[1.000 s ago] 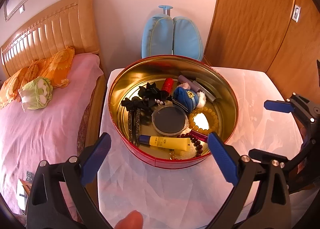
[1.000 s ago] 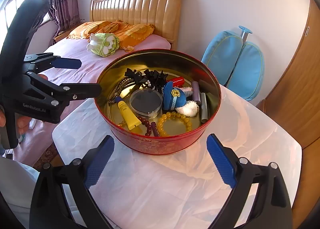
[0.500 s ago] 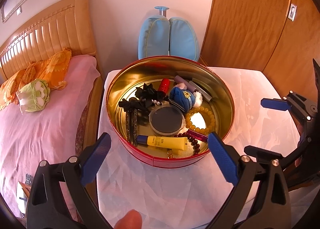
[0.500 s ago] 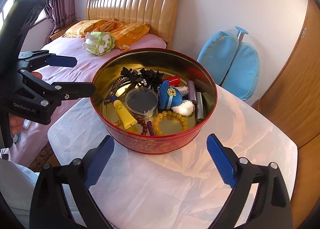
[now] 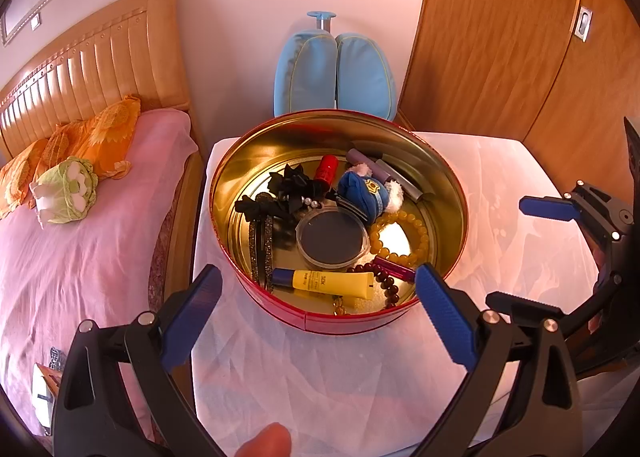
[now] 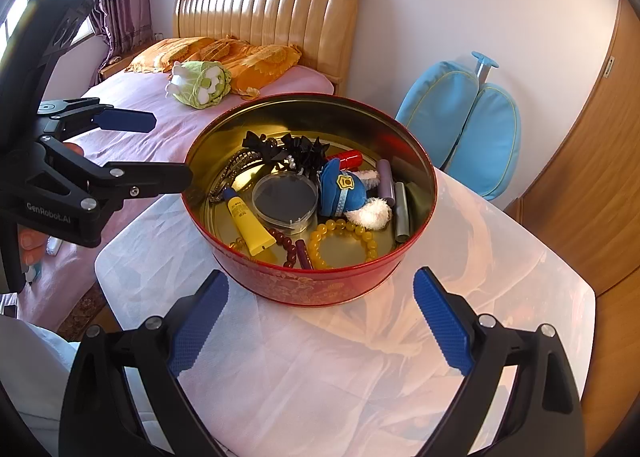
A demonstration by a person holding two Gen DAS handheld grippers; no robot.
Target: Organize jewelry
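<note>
Hovering both claws agape and empty before the tin; risking snagging the tangled beads under the tube

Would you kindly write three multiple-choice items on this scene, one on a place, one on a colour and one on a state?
1. Where does the yellow tube lie?
A. on the bed
B. in the tin
C. on the cloth outside the tin

2. What colour is the plush cap?
A. blue
B. green
C. red

3. How do both tools stand, the left tool and the right tool?
A. shut on a bracelet
B. shut, empty
C. open, empty

Key: 1 B, the tube rests on the tin's gold floor; 2 A, its cloth is blue with a gold badge; 3 C, the pads are wide apart with nothing between.
</note>
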